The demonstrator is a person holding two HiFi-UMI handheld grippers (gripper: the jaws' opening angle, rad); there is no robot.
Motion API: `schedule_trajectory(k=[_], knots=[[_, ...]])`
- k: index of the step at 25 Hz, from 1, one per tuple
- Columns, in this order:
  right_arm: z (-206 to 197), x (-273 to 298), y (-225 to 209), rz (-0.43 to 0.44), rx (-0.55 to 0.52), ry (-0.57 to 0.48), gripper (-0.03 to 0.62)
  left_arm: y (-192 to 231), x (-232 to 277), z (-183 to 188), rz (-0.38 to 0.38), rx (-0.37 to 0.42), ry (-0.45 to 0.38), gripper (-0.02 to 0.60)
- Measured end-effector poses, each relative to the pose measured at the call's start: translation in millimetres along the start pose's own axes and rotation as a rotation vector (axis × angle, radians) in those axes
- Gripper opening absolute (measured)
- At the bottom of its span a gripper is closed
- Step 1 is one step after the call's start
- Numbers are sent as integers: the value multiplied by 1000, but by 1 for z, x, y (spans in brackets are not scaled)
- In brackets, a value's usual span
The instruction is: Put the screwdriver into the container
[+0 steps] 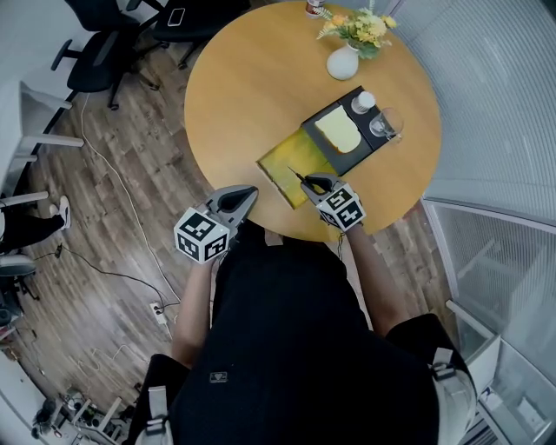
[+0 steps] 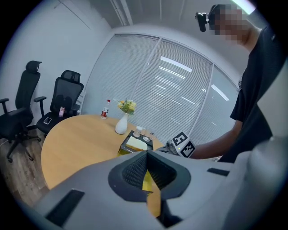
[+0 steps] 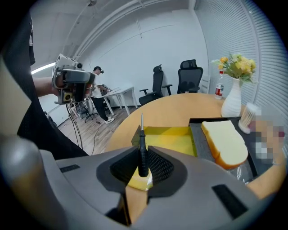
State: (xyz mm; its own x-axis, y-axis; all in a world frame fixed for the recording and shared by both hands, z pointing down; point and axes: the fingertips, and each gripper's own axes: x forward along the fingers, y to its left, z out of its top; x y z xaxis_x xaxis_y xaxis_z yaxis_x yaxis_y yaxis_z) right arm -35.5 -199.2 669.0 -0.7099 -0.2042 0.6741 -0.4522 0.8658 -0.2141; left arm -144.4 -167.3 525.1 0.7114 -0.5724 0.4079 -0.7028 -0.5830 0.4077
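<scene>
Now the right gripper [image 1: 317,183] clamps the screwdriver [image 3: 142,152] (tip pointing far) over the near edge of the yellow container [image 3: 162,130]; the left gripper [image 1: 248,193] is closed, empty.

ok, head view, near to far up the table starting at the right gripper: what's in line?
right gripper shut on the screwdriver → container → tray → vase → bottle

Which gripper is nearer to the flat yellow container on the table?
Right. The right gripper, holding a thin black screwdriver, hangs over the flat yellow container's near edge; the left gripper is further left, at the wooden table's rim.
</scene>
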Motion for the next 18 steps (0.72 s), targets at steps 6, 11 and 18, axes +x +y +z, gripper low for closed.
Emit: schedule_trajectory(k=[6,11,18], knots=[[0,23,-11,0,13,70,58,9,-5,-5,-45,-8,35,5],[-11,43,-19,-8,-51,187,57,23,-8,1,-71,-10,43,5],[-24,59,-26,-16,-91,287,58,41,-8,12,-91,8,58,5]])
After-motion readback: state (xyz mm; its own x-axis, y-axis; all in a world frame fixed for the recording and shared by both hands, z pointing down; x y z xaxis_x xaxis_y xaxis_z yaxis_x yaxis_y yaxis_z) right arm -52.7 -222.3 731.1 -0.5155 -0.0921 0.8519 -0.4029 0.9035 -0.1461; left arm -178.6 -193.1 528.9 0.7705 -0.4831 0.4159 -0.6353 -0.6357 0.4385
